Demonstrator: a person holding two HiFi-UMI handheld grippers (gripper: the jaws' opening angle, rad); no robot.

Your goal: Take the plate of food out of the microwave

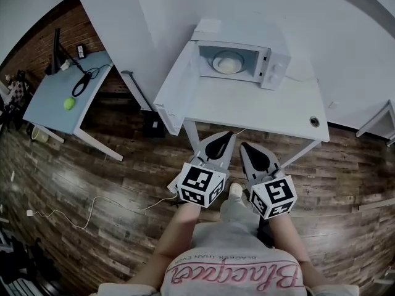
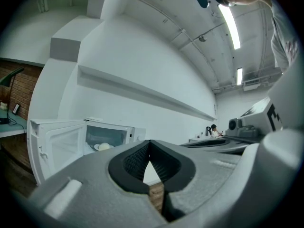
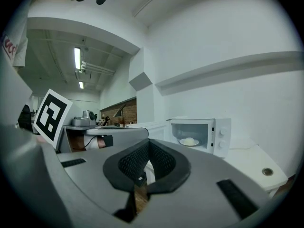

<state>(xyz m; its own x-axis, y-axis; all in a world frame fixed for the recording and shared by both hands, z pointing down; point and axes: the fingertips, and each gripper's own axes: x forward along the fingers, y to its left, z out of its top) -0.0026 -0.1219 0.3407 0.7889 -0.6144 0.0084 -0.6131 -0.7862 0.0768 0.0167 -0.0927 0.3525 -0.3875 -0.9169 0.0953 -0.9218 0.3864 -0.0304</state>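
Observation:
A white microwave (image 1: 244,60) stands at the back of a white table (image 1: 247,110), its door (image 1: 178,84) swung wide open to the left. Inside it lies a plate of pale food (image 1: 227,63), also seen as the plate (image 2: 103,147) in the left gripper view and the plate (image 3: 189,141) in the right gripper view. My left gripper (image 1: 226,137) and right gripper (image 1: 244,147) hover side by side over the floor, just short of the table's front edge. Both point level at the microwave. Each left gripper (image 2: 150,146) and right gripper (image 3: 149,144) has its pads touching, nothing between them.
A pale blue desk (image 1: 52,103) with a green ball (image 1: 69,103), a lamp and cables stands at the left. A white cable (image 1: 92,205) trails over the wooden floor. The table top has a round grommet (image 1: 315,121) at its right front corner.

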